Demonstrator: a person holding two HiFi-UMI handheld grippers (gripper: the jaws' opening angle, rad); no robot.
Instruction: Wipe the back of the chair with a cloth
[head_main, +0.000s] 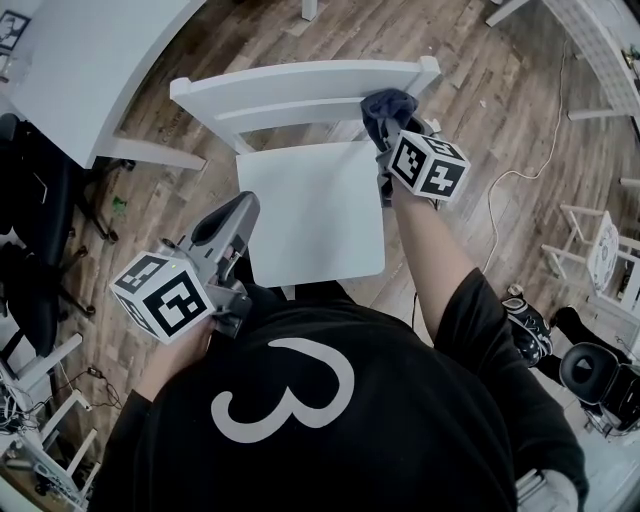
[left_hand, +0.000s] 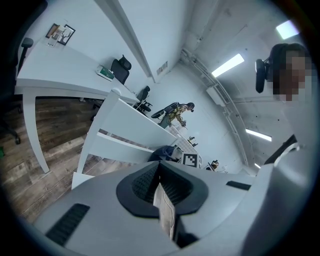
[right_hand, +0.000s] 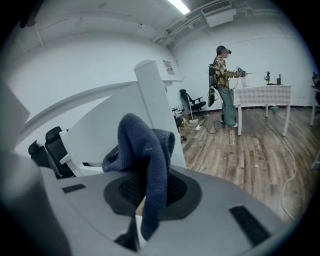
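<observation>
As the wiping gets under way, the right gripper (head_main: 392, 140) presses a bunched dark blue knitted cloth (head_main: 388, 104) against the right end of the slatted back of a white wooden chair (head_main: 300, 88), close to the corner post. The right gripper view shows its jaws clamped on the cloth: one fold hangs down over the pads and the rest bulges forward onto the white rail. The left gripper (head_main: 228, 225) hovers low beside the near left corner of the seat, touching nothing. Its jaws are pressed together and empty (only their own pads meet in the left gripper view). The chair stands on a wood-plank floor (head_main: 480, 90), its back turned away from the person, near a white bench (head_main: 90, 70).

Judging by where the cloth sits, the run of the top rail toward the left post is probably yet to be covered. The stroke should go best as one long, even sweep along that rail, with the cloth's soft bulge in contact rather than the gripper's hard tips. The lower slat and the posts can follow. A firm clamp matters, since the rail's edge could drag the cloth out. A hard push could slide or tip so light a chair, so the idle left gripper might usefully steady the seat.
</observation>
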